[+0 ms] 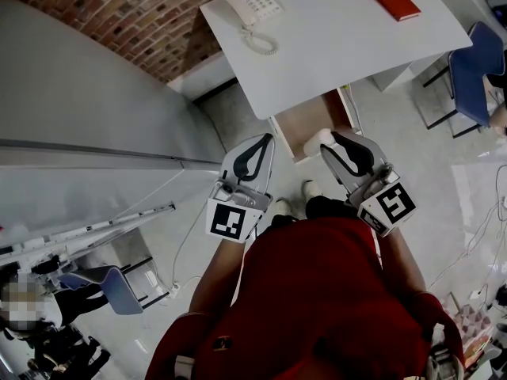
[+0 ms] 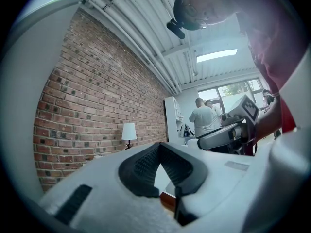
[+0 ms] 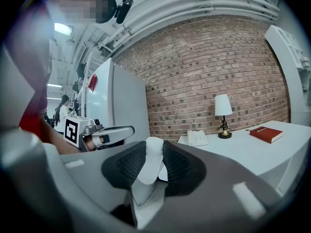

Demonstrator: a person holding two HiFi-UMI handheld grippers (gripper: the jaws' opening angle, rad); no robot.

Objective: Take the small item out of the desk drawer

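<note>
R tongs (image 3: 151, 147) pinch white item (image 3: 149, 165); L tongs (image 2: 158, 147) closed, empty; drawer (image 1: 305, 121) pulled out.

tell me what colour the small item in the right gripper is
White. The small item shows best in the right gripper view.

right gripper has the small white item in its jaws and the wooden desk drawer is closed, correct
The wooden desk drawer is not closed: the head view shows it pulled open under the white desk. The right gripper does have the small white item in its jaws.
</note>
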